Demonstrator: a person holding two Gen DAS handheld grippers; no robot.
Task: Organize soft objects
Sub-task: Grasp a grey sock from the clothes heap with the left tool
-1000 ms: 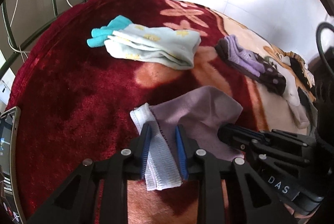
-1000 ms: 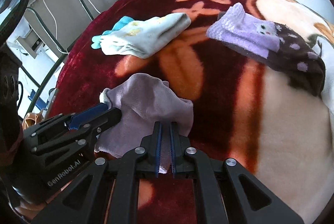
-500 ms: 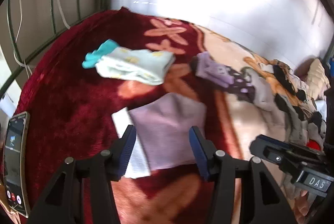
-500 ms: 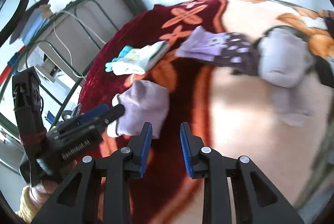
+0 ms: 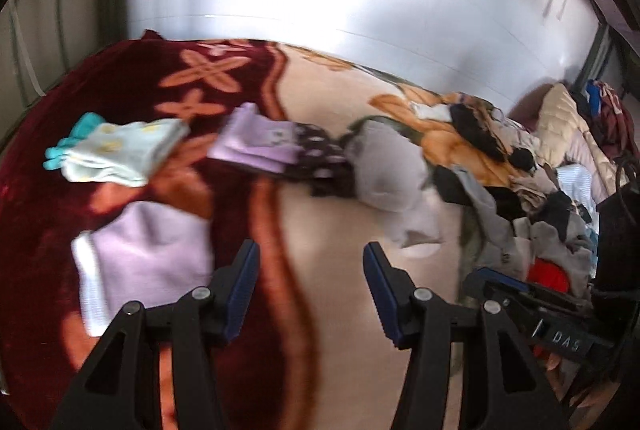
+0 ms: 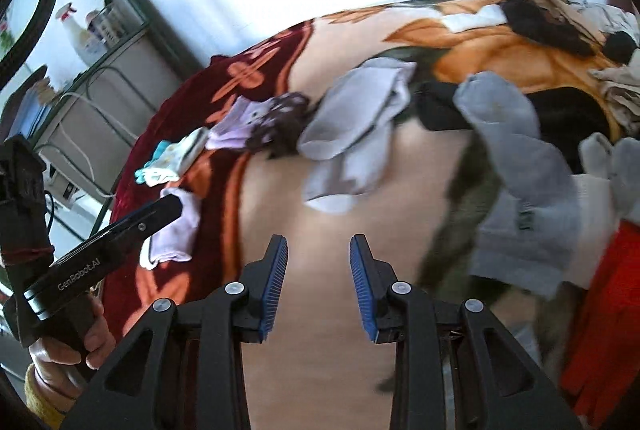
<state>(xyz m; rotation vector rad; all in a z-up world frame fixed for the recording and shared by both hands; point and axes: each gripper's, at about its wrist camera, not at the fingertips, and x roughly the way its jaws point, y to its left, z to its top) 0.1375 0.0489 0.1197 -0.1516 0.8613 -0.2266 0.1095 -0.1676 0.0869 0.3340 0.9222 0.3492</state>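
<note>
Lilac sock (image 5: 148,254) lies folded left of both empty claws; left claw (image 5: 311,290) released, right claw (image 6: 319,282) opening. Reaching into the pile (image 6: 532,165) may snag two.

Folded socks (image 5: 124,153) lie left of the sock pile (image 5: 532,205).

Both grippers released from the folded lilac sock and lifted away across the blanket.

A second earlier the left gripper (image 5: 311,288) was clamped on the white cuff of the lilac sock (image 5: 148,254) and the right gripper (image 6: 318,284) was pinched on its near edge. Now the sock lies flat and free on the blanket's (image 5: 328,213) dark red end. The left gripper's jaws stand apart, empty; the right gripper's jaws are opening, empty, above the blanket's cream middle, nearer the unsorted clothes pile (image 6: 532,165).
</note>
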